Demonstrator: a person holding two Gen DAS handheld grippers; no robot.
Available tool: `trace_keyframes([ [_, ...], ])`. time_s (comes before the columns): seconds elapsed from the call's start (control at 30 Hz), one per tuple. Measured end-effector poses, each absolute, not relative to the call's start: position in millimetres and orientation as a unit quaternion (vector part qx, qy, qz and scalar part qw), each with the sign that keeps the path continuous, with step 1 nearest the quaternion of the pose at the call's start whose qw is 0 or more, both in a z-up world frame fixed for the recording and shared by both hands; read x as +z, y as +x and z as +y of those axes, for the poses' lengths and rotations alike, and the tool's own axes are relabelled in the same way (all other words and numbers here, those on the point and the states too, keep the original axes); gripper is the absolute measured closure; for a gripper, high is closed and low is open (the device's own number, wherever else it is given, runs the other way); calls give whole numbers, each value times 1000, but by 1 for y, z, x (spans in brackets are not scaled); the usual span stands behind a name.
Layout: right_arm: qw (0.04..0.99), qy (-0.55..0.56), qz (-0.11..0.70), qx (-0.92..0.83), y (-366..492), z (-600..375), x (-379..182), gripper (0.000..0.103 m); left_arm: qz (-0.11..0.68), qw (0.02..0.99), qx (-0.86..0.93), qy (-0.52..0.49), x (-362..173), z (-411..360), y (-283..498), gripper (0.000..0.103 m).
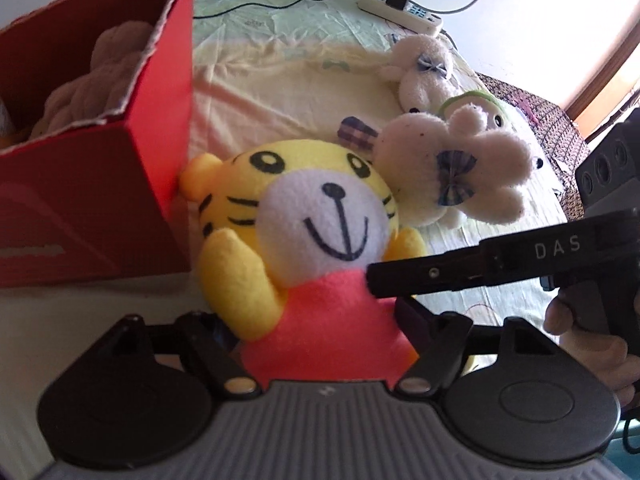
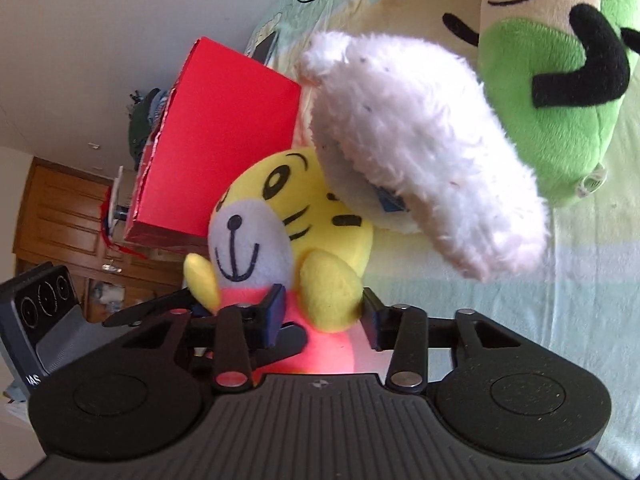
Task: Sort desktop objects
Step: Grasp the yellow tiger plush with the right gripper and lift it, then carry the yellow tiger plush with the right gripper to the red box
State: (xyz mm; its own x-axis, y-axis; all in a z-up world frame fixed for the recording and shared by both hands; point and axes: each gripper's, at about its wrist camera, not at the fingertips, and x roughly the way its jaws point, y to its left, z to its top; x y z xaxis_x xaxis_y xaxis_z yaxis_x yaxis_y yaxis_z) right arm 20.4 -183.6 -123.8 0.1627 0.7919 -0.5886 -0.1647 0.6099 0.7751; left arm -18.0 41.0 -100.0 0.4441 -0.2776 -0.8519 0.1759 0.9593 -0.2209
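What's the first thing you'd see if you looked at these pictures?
The yellow tiger toy with its big smile and pink shirt, right in the middle, with the left gripper and right gripper around its body. Beside it on the left stands a red box with a brown plush inside. A fluffy white bunny leans against the tiger's head.
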Motion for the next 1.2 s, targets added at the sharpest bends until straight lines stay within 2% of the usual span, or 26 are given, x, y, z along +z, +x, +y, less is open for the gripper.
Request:
trace_keyframes([
  [0.2,720,248,538,361,6,-188,-104,74,494,856,-149,-15,-85,29,-34,26],
  [0.37,734,213,518,383,-8,-189,-88,74,479,863,-160,3,-69,21,-51,26],
  [0.67,750,223,468,411,-16,-184,-56,74,427,890,-159,20,-28,26,-72,26],
  [1.2,813,245,359,387,-13,-120,1,74,319,928,-186,54,31,97,-67,25],
])
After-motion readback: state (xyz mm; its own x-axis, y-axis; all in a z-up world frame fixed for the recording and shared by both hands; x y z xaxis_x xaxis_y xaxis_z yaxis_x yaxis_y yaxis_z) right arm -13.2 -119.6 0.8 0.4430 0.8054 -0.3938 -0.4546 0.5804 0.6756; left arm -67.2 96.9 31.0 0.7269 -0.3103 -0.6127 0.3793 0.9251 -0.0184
